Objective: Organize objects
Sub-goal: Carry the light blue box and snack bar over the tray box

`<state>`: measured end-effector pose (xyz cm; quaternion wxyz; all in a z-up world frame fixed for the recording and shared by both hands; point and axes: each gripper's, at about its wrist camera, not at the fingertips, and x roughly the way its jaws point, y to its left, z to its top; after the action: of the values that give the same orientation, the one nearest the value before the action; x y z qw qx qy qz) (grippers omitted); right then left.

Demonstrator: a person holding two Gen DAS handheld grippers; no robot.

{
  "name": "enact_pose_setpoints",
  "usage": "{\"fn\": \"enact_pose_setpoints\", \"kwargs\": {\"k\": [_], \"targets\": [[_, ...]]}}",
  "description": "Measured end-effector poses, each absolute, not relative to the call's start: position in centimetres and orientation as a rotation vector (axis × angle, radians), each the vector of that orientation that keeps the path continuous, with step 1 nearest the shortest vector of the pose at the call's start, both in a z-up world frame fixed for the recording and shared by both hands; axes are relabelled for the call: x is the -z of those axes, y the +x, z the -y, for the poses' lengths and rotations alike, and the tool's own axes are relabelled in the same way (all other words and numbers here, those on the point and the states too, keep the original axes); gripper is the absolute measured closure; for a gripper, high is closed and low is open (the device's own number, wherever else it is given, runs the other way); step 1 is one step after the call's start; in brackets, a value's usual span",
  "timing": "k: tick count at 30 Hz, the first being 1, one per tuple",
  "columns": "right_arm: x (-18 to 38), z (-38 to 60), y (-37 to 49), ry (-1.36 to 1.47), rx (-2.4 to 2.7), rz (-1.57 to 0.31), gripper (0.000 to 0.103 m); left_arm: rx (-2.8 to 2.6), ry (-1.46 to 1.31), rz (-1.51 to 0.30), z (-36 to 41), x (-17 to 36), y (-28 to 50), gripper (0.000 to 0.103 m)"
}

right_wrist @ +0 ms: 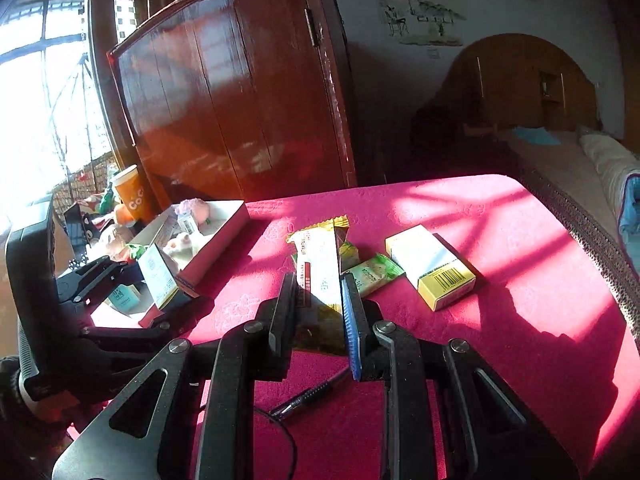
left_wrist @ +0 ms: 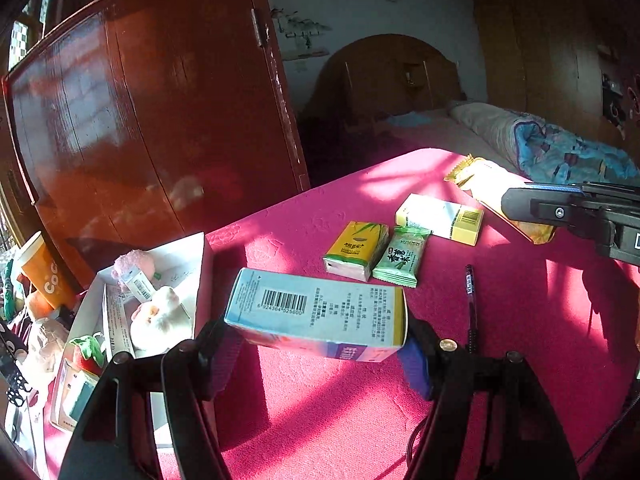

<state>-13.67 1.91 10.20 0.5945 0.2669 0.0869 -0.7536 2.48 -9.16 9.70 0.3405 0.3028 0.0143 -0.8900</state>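
Medicine carton [left_wrist: 320, 314] sits clamped across its short ends in left gripper [left_wrist: 316, 344] jaws, lifted above the pink worktop [left_wrist: 360, 420] beside the white tray [left_wrist: 192, 248]. Light, thin card: likely crushable, so grip gently. Right gripper [right_wrist: 320, 312] jaws clenched on snack bar [right_wrist: 320, 264]; wrapper probably slippery. Beyond: pen [left_wrist: 470, 296], small packets [left_wrist: 356, 250]. Tray contents hard to identify.

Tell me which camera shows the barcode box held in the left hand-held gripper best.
The left wrist view: the barcode box fills the centre, barcode and print facing the camera, clamped in the left hand-held gripper. The right wrist view shows it only small and end-on at the left, beside the white tray.
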Motion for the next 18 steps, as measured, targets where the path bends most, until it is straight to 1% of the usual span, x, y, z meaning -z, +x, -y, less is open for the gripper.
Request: {"fn": "enact_pose_setpoints", "kwargs": {"k": [18], "targets": [[-12.8, -0.7, -8.4, 0.539, 1.712, -0.264, 0.083, 2.286, 0.647, -0.107, 10.1, -11.9, 7.5, 0.034]]}}
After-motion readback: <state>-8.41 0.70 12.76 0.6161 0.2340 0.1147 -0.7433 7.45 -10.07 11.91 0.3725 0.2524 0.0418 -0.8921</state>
